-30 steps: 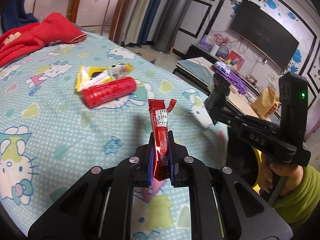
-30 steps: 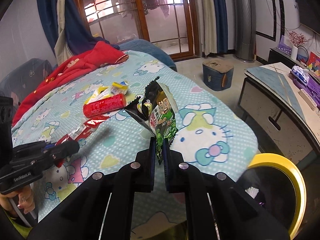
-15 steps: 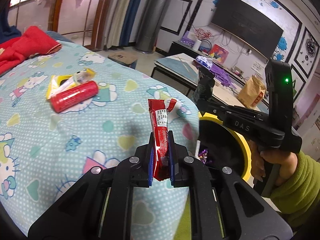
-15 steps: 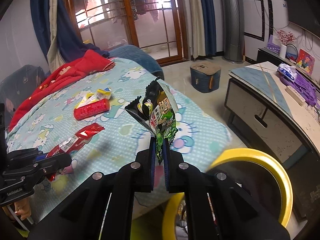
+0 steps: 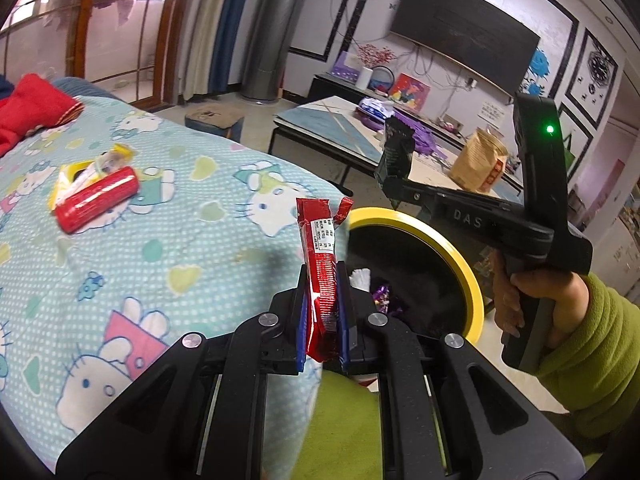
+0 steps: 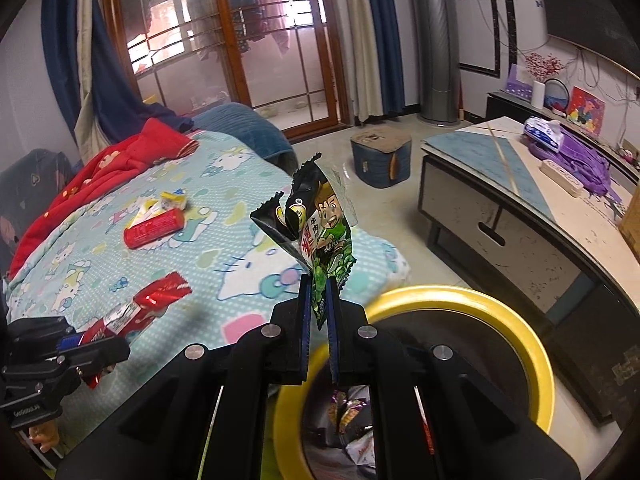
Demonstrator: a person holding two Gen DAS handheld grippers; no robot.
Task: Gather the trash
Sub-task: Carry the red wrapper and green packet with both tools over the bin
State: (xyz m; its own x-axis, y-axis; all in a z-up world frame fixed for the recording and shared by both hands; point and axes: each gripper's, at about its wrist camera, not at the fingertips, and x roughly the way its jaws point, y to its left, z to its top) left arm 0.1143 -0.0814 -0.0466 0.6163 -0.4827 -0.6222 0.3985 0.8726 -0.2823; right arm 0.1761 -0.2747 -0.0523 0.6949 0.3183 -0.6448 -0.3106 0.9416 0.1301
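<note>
My left gripper (image 5: 323,280) is shut on a long red snack wrapper (image 5: 320,256), held upright at the bed's edge beside the yellow-rimmed black trash bin (image 5: 466,268). My right gripper (image 6: 318,292) is shut on a green and black snack bag (image 6: 320,224), held over the near rim of the bin (image 6: 536,356), which has several wrappers inside. A red cylindrical pack (image 5: 96,200) and a yellow wrapper (image 5: 72,176) lie on the bed; they also show in the right wrist view as the red pack (image 6: 154,228) and yellow wrapper (image 6: 172,200).
The bed has a teal Hello Kitty sheet (image 5: 168,248) and a red blanket (image 6: 108,164) at its far end. A low TV cabinet (image 6: 520,208) stands right of the bin. A blue stool (image 6: 380,160) sits on the floor beyond.
Both grippers have moved right, off the bed and toward the bin, still holding their wrappers. The bin now fills more of both views.
</note>
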